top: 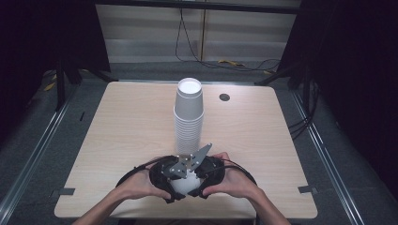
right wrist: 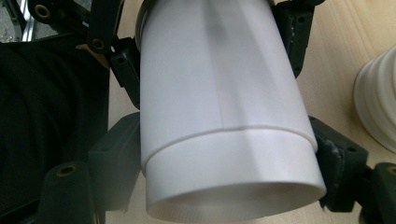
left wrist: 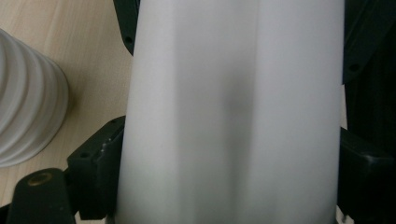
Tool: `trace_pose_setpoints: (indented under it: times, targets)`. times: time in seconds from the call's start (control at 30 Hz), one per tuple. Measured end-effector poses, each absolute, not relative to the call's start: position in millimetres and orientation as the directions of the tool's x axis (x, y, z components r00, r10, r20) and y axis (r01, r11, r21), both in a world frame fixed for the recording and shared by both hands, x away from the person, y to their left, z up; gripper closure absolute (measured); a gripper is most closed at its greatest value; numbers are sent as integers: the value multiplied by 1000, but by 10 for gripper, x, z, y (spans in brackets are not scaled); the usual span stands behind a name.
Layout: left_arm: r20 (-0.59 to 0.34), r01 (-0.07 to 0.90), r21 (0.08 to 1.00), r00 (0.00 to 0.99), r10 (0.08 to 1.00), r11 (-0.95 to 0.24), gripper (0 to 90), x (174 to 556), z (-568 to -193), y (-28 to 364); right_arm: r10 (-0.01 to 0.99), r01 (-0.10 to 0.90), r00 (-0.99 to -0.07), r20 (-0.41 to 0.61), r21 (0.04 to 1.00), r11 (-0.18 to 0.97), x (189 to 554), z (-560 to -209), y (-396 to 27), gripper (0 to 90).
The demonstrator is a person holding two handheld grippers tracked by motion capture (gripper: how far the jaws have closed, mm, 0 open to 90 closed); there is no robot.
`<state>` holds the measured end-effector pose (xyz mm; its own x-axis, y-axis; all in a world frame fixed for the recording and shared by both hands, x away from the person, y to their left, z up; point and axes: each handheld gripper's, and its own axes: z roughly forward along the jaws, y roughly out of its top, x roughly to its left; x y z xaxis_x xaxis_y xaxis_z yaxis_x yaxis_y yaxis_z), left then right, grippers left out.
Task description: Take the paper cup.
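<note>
A white paper cup [top: 186, 186] lies on its side just above the table's front edge, held between both grippers. My left gripper [top: 179, 182] comes in from the left, and in the left gripper view its black jaws press on both sides of the cup [left wrist: 229, 112]. My right gripper [top: 195, 180] comes in from the right. Its jaws clamp the wider near section of the cup [right wrist: 224, 116], where a stepped seam runs around the wall as on two nested cups. The left gripper's fingers [right wrist: 123, 70] grip the far end.
A tall stack of white cups [top: 188, 117] stands upside down mid-table just behind the grippers, and its ribbed foot shows in both gripper views [left wrist: 28, 107] [right wrist: 378, 102]. The wooden table [top: 117, 140] has a dark grommet [top: 224, 97] at the back. Cables lie on the floor beyond.
</note>
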<state>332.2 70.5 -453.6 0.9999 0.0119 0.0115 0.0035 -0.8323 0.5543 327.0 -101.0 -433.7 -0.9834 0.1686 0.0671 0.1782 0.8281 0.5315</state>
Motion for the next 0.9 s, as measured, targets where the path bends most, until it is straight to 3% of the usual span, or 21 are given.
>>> trace_pose_setpoints:
  times: [0.9]
  targets:
    - [87,-72,670,996,-18,-739,132,3289,-4487,844,180,194,-980,81,552,811,3270,-4308,-1067,226]
